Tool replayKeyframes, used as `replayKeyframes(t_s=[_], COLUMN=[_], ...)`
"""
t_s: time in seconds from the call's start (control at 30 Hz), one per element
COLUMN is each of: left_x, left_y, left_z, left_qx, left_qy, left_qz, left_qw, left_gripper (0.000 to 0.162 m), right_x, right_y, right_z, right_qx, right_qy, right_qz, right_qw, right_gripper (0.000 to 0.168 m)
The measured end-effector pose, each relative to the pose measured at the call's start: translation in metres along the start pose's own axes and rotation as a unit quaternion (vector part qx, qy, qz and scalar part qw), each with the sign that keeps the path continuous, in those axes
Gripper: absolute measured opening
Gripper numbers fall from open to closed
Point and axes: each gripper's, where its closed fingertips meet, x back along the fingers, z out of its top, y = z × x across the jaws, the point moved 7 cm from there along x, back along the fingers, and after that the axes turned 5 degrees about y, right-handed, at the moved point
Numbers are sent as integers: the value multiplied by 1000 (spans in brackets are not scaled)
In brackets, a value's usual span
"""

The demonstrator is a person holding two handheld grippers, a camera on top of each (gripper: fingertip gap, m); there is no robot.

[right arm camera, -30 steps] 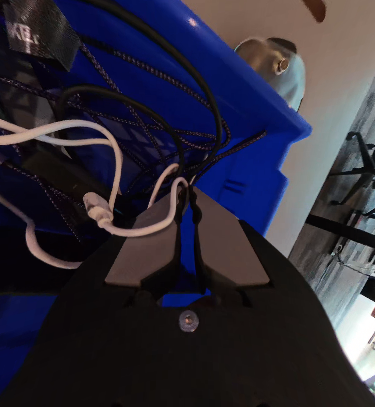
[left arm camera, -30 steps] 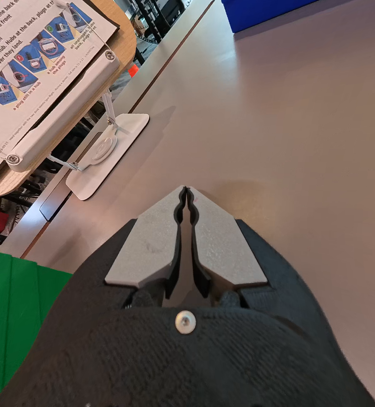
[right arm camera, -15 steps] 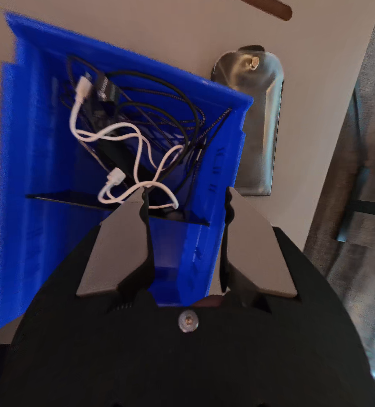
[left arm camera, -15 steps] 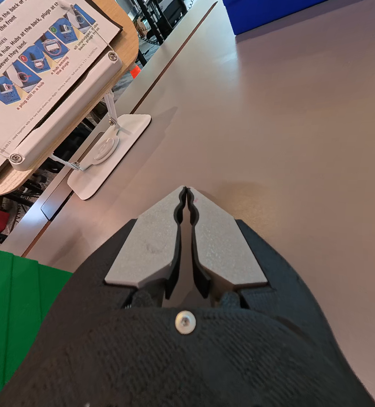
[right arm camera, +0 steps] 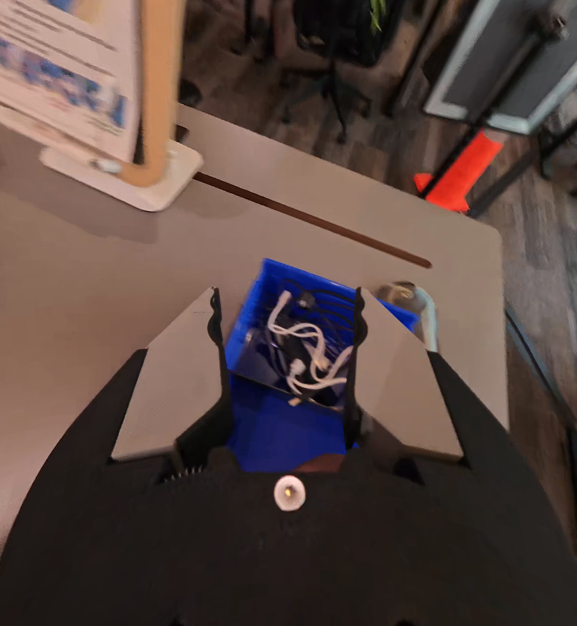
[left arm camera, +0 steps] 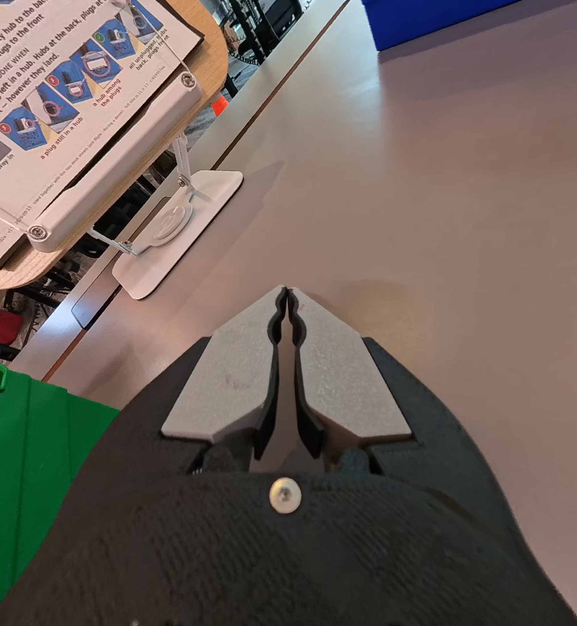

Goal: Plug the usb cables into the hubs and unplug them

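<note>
The right gripper (right arm camera: 285, 298) is hanging wide open and empty, with the blue bin (right arm camera: 246, 325) of tangled cables (right arm camera: 309, 349) sitting straight ahead and below it. The left gripper (left arm camera: 287, 292) is sitting closed on nothing over the table (left arm camera: 449, 203), so I'd say the right one is nearer.

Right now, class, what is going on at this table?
A person is working with two tools. The right hand-held gripper is open and empty, hovering above a blue bin that holds a tangle of white cables and black cables. The left hand-held gripper is shut on nothing, low over the bare grey table, near a green bin and an instruction sheet on a stand. No cable is held at this moment.
</note>
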Motion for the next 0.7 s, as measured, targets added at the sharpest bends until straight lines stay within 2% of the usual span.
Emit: replayKeyframes(t_s=[0.17, 0.23, 0.3, 0.47, 0.53, 0.7], left_x=[2, 4, 6, 10, 11, 10], left_y=[-11, -19, -26, -36, -38, -38], left_z=[0, -1, -2, -5, -5, -4], left_qx=[35, 65, 96, 146, 152, 162], left_qy=[2, 7, 14, 23, 25, 24], left_qz=[37, 58, 69, 88, 96, 101], left_qw=[999, 996, 993, 985, 983, 981], left_gripper=[0, 0, 1, 8, 10, 17], right_x=[-11, -30, -55, -120, -139, -151], right_y=[-107, -146, -173, -216, -224, -232], right_z=[-5, -20, -38, -84, -100, -117], right_qx=[32, 29, 28, 7, 25, 74], right_qy=[72, 76, 80, 90, 98, 71], right_qz=[108, 152, 161, 152, 124, 111], right_qw=[991, 985, 983, 984, 987, 988], right_gripper=[72, 71, 71, 77, 77, 80])
